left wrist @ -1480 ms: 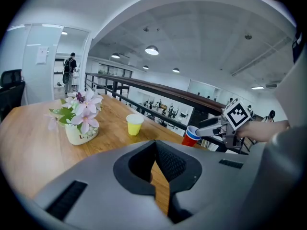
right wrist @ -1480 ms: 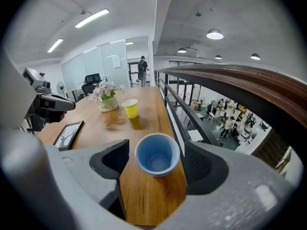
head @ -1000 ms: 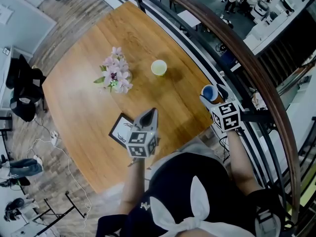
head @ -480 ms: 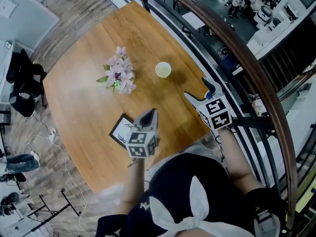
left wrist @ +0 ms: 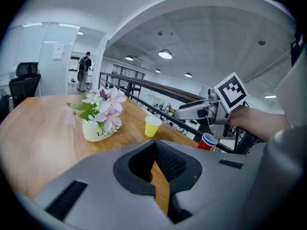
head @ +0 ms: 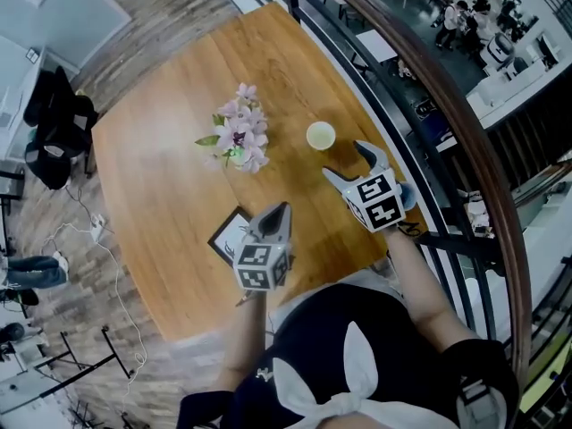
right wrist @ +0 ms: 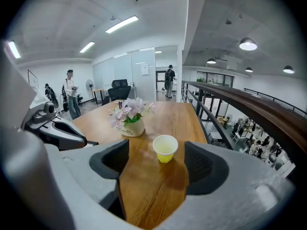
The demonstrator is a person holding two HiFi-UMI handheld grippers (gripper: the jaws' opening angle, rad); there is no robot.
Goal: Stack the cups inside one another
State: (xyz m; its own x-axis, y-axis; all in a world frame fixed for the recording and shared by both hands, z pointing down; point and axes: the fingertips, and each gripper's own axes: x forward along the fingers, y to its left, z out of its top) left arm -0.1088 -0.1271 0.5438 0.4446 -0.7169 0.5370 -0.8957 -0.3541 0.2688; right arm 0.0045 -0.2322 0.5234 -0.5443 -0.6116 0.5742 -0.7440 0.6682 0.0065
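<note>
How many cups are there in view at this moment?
2. The yellow cup stands on the table, just ahead of the right gripper. The red cup stands near the table's railing-side edge, beside that gripper, mostly hidden in the head view.

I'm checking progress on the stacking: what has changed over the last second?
The right gripper swung left, away from the red cup at the table edge. It now points its open, empty jaws at the yellow cup without touching it. The left gripper, both cups and the flowers stayed put.
</note>
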